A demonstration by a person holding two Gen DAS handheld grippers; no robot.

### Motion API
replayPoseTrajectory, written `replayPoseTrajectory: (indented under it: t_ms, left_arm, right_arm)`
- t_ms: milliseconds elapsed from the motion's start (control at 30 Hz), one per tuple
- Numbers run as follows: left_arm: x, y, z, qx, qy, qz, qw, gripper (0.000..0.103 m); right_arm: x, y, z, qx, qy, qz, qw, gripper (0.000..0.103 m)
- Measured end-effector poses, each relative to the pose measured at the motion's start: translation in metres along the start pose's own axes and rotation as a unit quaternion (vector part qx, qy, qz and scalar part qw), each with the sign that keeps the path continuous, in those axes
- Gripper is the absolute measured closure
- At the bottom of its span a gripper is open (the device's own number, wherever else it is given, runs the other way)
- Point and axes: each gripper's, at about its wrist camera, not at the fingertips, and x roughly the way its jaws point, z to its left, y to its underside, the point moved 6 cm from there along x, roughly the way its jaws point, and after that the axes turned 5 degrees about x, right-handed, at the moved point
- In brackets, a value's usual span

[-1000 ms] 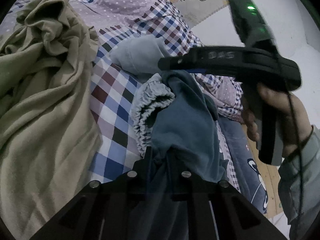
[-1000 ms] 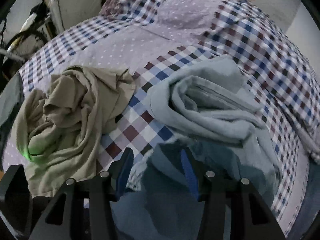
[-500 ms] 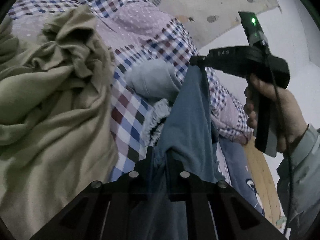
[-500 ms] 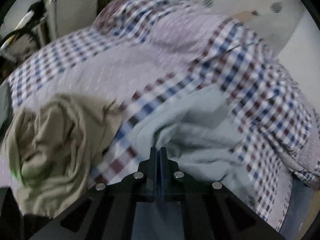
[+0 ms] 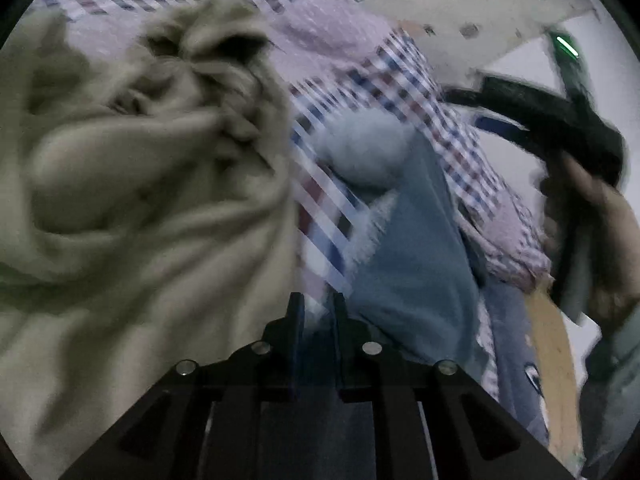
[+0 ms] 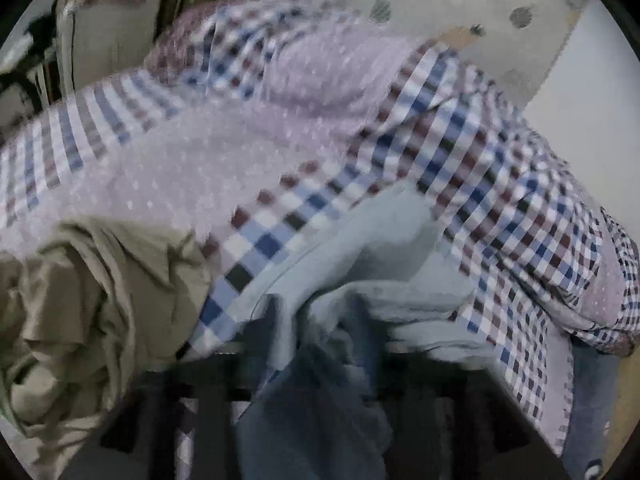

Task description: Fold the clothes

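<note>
On the left of the bed (image 5: 400, 80), a crumpled beige garment (image 5: 120, 200) lay heaped, set aside and not yet handled. Just right of it, the left gripper (image 5: 316, 312) was clenched on an edge of the blue garment (image 5: 408, 264), lifting that part off the checked cover, probably to draw it out for folding. Farther right, the right gripper (image 6: 316, 320) had just been opening, with blue cloth between its parted fingers; the blur hid whether they pressed it, likely a regrasp.
</note>
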Motion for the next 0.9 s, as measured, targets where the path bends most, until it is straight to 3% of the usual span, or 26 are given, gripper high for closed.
replayPoseTrajectory:
  t_ms: [67,133,267,333,400,533,633,900]
  left_arm:
    - [-0.008,-0.007,0.005,-0.019,0.012,-0.018,0.9996,0.084]
    - [-0.014,-0.010,0.004,-0.023,0.025,-0.034,0.9988,0.066]
    - [-0.018,-0.010,-0.014,0.001,0.067,-0.043,0.9968,0.056]
    - [-0.011,-0.004,-0.028,0.030,0.070,-0.030,0.9967,0.049]
    - [0.000,0.004,-0.040,0.059,0.065,-0.013,0.9961,0.049]
    - [0.017,0.017,-0.050,0.080,0.052,0.016,0.9953,0.049]
    - [0.025,0.020,-0.049,0.084,0.041,0.020,0.9954,0.049]
    - [0.032,0.024,-0.040,0.080,0.028,0.029,0.9960,0.049]
  right_arm:
    - [-0.024,-0.004,-0.019,0.005,-0.003,-0.028,1.000,0.037]
    - [-0.052,-0.003,-0.049,0.022,0.000,-0.051,0.998,0.032]
    - [-0.095,0.009,-0.120,0.066,0.020,-0.079,0.994,0.026]
    - [-0.105,0.023,-0.150,0.087,0.029,-0.080,0.993,0.023]
    - [-0.102,0.040,-0.167,0.094,0.019,-0.062,0.993,0.023]
    - [-0.072,0.094,-0.161,0.045,-0.027,0.008,0.999,0.023]
    - [-0.049,0.130,-0.146,-0.012,-0.036,0.047,0.998,0.023]
    - [-0.016,0.160,-0.116,-0.097,-0.023,0.049,0.994,0.024]
